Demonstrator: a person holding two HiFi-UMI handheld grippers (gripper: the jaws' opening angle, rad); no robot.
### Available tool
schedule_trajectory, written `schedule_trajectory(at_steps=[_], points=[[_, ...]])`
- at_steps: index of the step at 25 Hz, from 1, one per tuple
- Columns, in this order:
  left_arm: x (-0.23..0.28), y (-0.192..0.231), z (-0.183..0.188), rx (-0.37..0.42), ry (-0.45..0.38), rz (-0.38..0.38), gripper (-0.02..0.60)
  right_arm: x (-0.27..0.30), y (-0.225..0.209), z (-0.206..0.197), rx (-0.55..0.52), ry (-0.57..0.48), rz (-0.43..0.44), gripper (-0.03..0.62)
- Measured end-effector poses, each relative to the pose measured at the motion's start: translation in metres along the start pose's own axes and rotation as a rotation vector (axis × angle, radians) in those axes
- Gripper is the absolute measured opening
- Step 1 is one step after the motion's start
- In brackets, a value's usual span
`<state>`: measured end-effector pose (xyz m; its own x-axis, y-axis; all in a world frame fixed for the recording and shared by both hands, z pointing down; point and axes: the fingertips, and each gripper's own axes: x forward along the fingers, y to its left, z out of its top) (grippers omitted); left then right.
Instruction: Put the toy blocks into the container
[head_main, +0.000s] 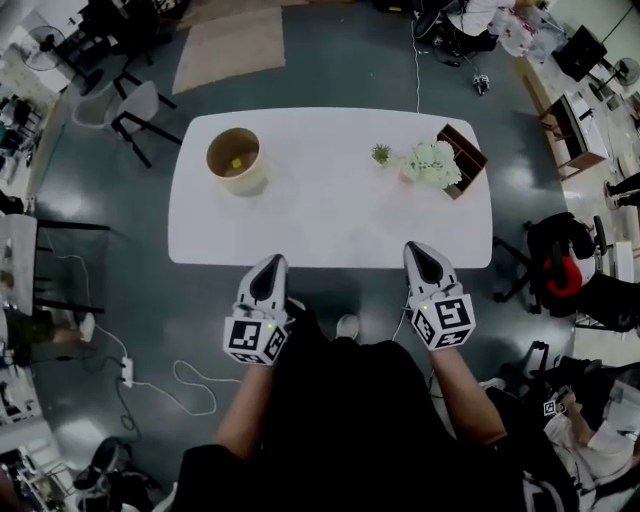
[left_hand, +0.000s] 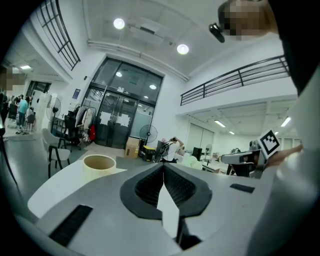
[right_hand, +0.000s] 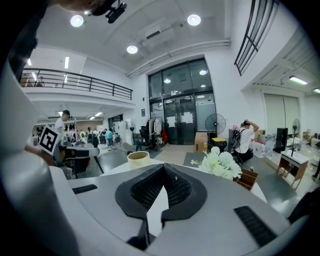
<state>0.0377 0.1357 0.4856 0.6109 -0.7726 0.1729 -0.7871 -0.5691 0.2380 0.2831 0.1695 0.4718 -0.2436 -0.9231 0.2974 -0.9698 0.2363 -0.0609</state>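
A round beige container (head_main: 235, 158) stands on the white table (head_main: 320, 215) at its far left, with a small yellow block (head_main: 237, 163) inside. It also shows in the left gripper view as a container (left_hand: 99, 165) and in the right gripper view as a container (right_hand: 138, 158). My left gripper (head_main: 272, 262) is shut and empty, held over the table's near edge at the left. My right gripper (head_main: 420, 250) is shut and empty too, over the near edge at the right. Both grippers (left_hand: 163, 167) (right_hand: 163, 168) hold nothing between their tips.
A white flower bunch (head_main: 432, 162) and a brown wooden box (head_main: 464, 158) sit at the table's far right. Chairs (head_main: 135, 110) stand off the far left corner, a black chair with a red item (head_main: 560, 270) at the right. A white cable (head_main: 185, 385) lies on the floor.
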Motion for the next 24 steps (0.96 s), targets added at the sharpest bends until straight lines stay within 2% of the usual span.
schedule_trajectory(at_steps=[4,10,18,24], points=[[-0.008,-0.021,-0.005,0.016,-0.006,-0.009,0.003,-0.016,-0.001,-0.001,0.004,-0.024,-0.001,-0.002],[-0.014,-0.025,-0.004,0.050,-0.023,-0.016,0.003,-0.034,-0.001,-0.001,0.006,-0.051,-0.032,-0.002],[-0.016,-0.026,-0.009,0.030,-0.009,-0.034,0.003,-0.046,0.000,0.004,-0.014,-0.066,-0.063,-0.002],[-0.021,-0.020,-0.010,0.028,-0.007,-0.045,0.003,-0.041,-0.002,0.000,0.053,-0.046,-0.089,-0.002]])
